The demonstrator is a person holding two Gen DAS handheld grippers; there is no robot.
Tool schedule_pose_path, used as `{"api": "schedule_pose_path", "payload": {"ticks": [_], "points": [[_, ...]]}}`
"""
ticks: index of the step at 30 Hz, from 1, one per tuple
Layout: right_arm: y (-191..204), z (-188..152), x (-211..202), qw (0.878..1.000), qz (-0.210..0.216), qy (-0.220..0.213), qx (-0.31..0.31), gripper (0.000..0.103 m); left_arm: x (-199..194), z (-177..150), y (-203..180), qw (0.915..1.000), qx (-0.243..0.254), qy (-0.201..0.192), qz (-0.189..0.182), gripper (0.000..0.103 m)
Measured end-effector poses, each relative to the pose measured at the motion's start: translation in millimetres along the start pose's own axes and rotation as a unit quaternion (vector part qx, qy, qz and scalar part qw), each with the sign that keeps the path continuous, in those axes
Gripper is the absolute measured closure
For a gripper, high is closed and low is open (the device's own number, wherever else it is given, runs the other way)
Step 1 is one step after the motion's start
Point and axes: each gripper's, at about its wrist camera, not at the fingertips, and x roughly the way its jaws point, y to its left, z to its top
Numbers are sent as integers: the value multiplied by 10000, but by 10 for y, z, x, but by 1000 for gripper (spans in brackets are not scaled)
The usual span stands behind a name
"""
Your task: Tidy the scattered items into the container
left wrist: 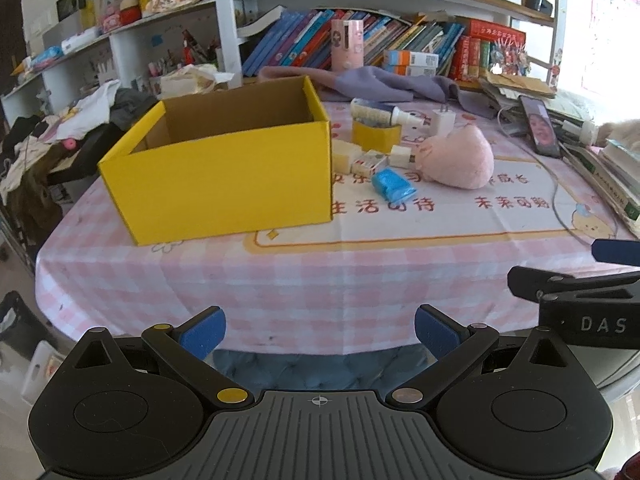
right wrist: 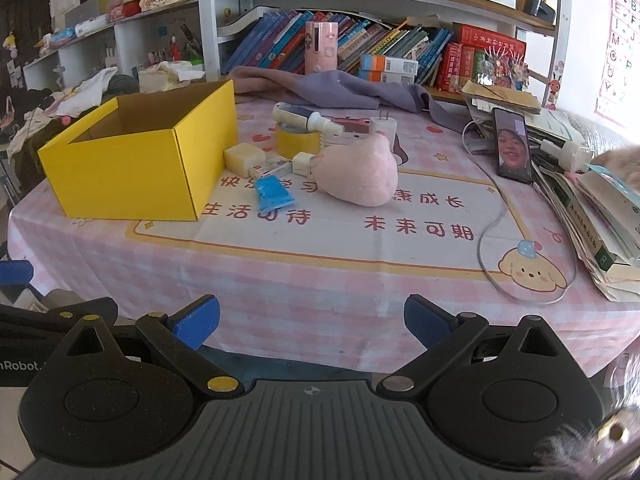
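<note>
A: What is seen around the task's things, largest first?

B: A bookshelf [right wrist: 360,12] crammed with leaning books is seen behind the worktop [right wrist: 320,264], which is covered by a pink checked cloth. A purple garment [right wrist: 340,88] is draped along the far edge. At the right edge, a stack of papers and books [right wrist: 592,216] is piled, a phone [right wrist: 513,145] is propped against it, and a thin cable [right wrist: 492,216] is looped across the cloth.

A: And the things to be tidied?

B: An open yellow box [right wrist: 132,168] is set at the left of the worktop; nothing can be seen inside it from these views. Just to its right the items are bunched together: a pink plush toy [right wrist: 360,172], a roll of yellow tape [right wrist: 298,140] with a white bottle [right wrist: 304,118] lying across its top, a white plug charger [right wrist: 384,126] behind, a pale block [right wrist: 244,158] beside the box wall, a small printed carton [right wrist: 272,169], a small white cube [right wrist: 302,163] touching the plush, and a blue packet [right wrist: 273,194] nearest the front.

A: Is anything in the way?

B: Bare cloth is seen between the front edge and the items.

A: How are the tools held?

B: The left hand-held gripper [left wrist: 318,332] is held wide apart at the near edge, with nothing between its blue pads [left wrist: 202,332]. The right hand-held gripper [right wrist: 312,326] is likewise spread wide, and nothing is gripped or touched. Both are kept well apart from the items.
</note>
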Motion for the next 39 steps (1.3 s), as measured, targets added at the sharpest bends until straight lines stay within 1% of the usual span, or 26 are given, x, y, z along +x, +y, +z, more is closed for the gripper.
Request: {"api": "schedule_pose_path", "payload": {"ticks": [7, 14, 18, 23, 29, 34, 39], "points": [[-98, 74, 107, 10000, -68, 32, 15, 5, 112, 106, -97, 9998, 116, -86, -163, 1], [-210, 170, 271, 9999, -138, 81, 30, 6, 294, 223, -184, 9995, 181, -47, -259, 1], [-311, 246, 404, 9996, -227, 175, 49, 6, 431, 302, -259, 9988, 233, 16, -439, 1], [-490, 380, 553, 9991, -353, 206, 84, 6, 612, 441, -422, 9972, 373, 47, -643, 1], [-766, 599, 729, 9988, -451, 203, 55, 6, 829, 627, -711, 9961, 550, 77, -688, 2], [-968, 788, 916, 9992, -311, 253, -91, 6, 1006, 780, -895, 9961, 542, 180, -671, 2], [-1127, 968, 1140, 9992, -11, 324, -246, 6, 1197, 909, -1093, 9964, 605, 368, -475, 2]]}}
